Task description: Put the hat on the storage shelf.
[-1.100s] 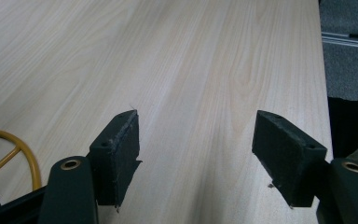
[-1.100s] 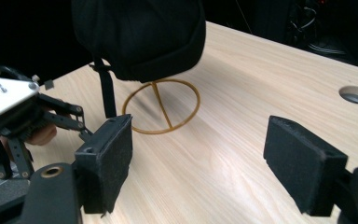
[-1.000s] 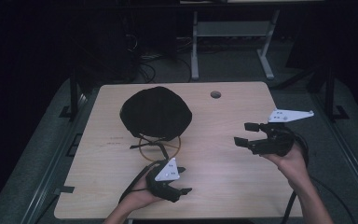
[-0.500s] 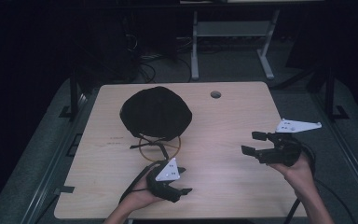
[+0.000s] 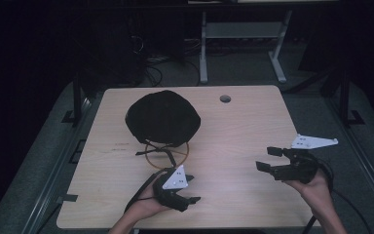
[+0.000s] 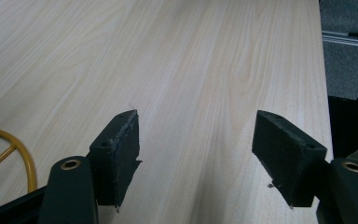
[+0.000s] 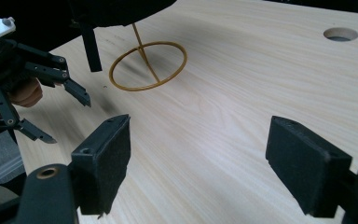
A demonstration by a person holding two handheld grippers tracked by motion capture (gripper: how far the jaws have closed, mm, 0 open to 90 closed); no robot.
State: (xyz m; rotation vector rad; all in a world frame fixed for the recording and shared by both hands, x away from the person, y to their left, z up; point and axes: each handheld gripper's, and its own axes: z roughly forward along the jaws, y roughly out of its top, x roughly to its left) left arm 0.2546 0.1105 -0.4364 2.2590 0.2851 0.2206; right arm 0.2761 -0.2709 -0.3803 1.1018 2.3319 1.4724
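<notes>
Yellow stand (image 5: 166, 152) top hidden under black hat (image 5: 162, 118); ring cut off in left gripper view.

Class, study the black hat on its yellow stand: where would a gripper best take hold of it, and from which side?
Probably the hat's near brim, from the person's side. Its dome is too wide for open jaws, while that edge overhangs the stand's ring, facing both grippers.
</notes>
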